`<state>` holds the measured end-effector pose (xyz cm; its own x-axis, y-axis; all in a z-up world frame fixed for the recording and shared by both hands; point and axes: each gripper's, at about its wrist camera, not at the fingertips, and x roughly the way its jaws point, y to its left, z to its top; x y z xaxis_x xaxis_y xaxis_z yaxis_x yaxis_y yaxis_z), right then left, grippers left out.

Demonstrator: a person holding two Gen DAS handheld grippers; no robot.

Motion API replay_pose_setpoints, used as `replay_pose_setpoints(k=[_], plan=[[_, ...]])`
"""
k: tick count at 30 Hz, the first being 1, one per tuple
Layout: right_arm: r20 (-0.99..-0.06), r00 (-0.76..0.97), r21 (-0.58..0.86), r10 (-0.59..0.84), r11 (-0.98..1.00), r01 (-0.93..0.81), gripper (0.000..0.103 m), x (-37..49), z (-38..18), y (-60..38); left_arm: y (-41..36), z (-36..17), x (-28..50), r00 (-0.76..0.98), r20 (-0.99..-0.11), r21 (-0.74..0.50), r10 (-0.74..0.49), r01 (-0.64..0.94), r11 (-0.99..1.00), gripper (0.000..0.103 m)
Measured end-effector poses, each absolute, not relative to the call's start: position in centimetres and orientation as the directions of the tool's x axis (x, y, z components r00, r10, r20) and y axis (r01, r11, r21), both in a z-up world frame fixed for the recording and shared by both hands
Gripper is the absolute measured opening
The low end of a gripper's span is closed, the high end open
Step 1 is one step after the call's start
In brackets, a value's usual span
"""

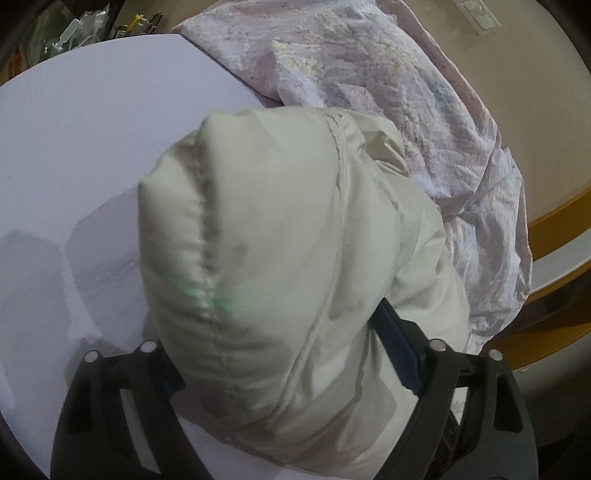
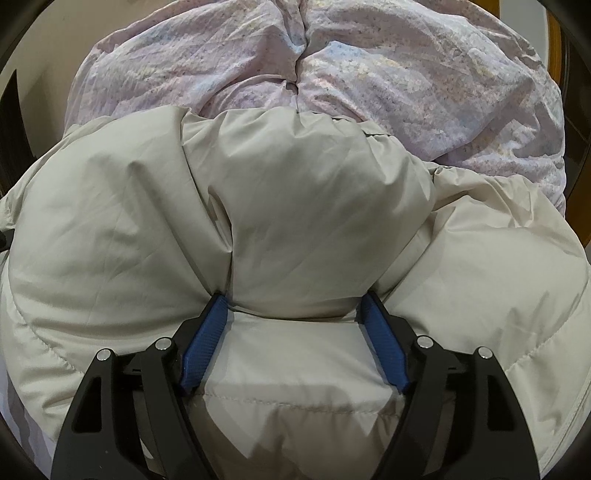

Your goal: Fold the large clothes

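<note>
A puffy cream down jacket lies bunched on the white table. My left gripper has its blue-padded jaws wide apart around a thick fold of the jacket; the left pad is mostly hidden by fabric, so a grip is unclear. In the right wrist view the jacket fills the frame. My right gripper has its blue pads set apart, with a bulging fold of jacket between them at the tips.
A crumpled pale purple floral quilt lies behind and to the right of the jacket, and shows in the right wrist view. A wooden chair frame stands at the right. Clutter sits beyond the table's far left edge.
</note>
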<state>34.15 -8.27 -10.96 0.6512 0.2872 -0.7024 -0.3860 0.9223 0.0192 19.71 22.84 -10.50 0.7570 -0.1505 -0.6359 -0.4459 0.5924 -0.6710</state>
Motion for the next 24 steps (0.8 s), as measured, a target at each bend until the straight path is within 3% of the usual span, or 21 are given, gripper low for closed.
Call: replay_pose_setpoints(k=[5, 8, 14, 24], plan=[[-0.699, 0.653, 0.024, 0.293, 0.921, -0.388, 0.076, 34.1, -11.0, -8.3, 22.9, -9.2, 19.8, 0.778, -0.607, -0.690, -0.165, -0.412, 0.595, 0.050], [-0.696, 0.654, 0.027, 0.296, 0.921, -0.388, 0.076, 34.1, -11.0, -8.3, 22.6, -8.4, 20.0, 0.783, -0.600, -0.690, -0.166, -0.401, 0.602, 0.041], [-0.694, 0.653, 0.038, 0.302, 0.922, -0.386, 0.076, 34.0, -11.1, -8.3, 22.2, -7.4, 20.2, 0.798, -0.576, -0.703, -0.176, -0.375, 0.604, 0.033], [-0.714, 0.628, 0.060, 0.310, 0.921, -0.386, 0.076, 33.0, -10.6, -9.5, 21.5, -6.1, 19.9, 0.810, -0.560, -0.703, -0.175, -0.352, 0.618, 0.031]])
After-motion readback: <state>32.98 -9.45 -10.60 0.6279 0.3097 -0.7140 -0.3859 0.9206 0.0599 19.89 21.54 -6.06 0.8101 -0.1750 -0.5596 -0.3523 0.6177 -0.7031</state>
